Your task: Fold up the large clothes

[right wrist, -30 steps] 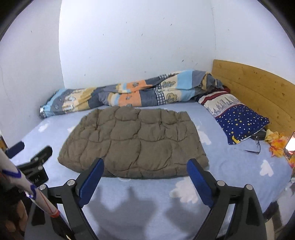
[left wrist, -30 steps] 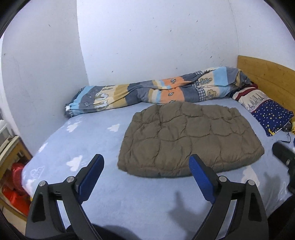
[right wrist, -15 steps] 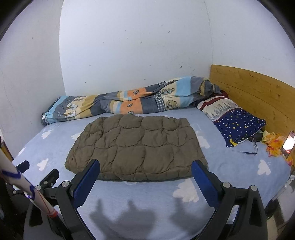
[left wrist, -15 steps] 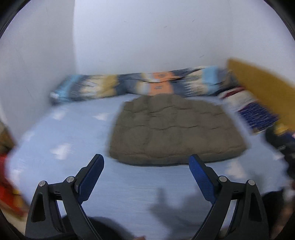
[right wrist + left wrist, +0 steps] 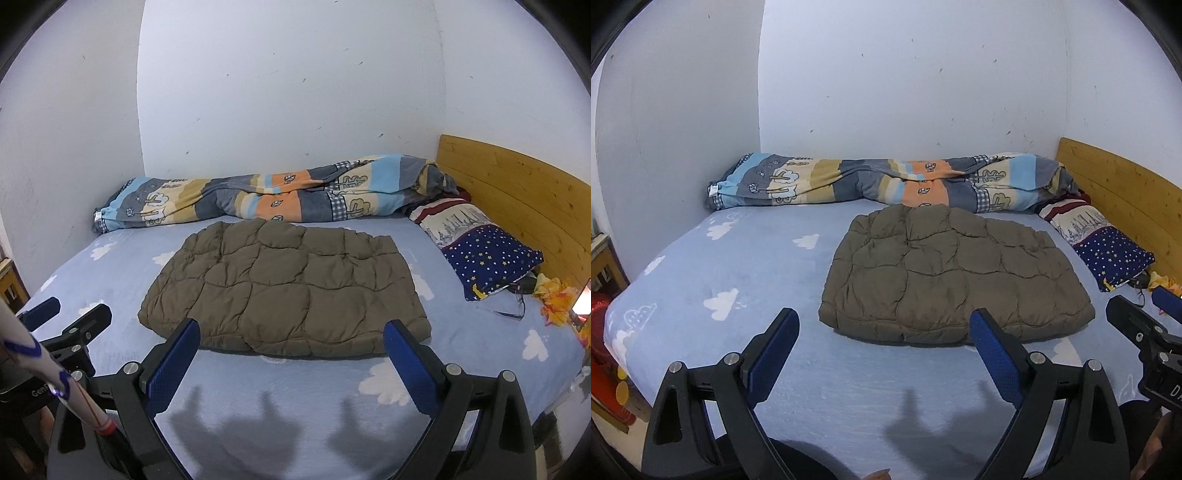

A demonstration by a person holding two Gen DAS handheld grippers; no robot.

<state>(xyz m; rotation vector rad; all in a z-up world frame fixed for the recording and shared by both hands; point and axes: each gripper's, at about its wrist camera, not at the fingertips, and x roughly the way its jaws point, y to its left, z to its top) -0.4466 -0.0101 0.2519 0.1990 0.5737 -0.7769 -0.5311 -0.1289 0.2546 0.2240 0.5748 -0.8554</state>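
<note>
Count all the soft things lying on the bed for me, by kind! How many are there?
Quilted brown jackets: 1, the folded quilted jacket
Rolled-up patterned duvets: 1, the duvet along the wall
Pillows: 2, the starry blue pillow and the skyline-print pillow behind it
Total: 4

The olive-brown quilted jacket [image 5: 955, 275] lies flat on the bed [image 5: 746, 280], folded into a puffy rectangle, its thick folded edge at 6 o'clock, its far edge at 12 o'clock.
</note>
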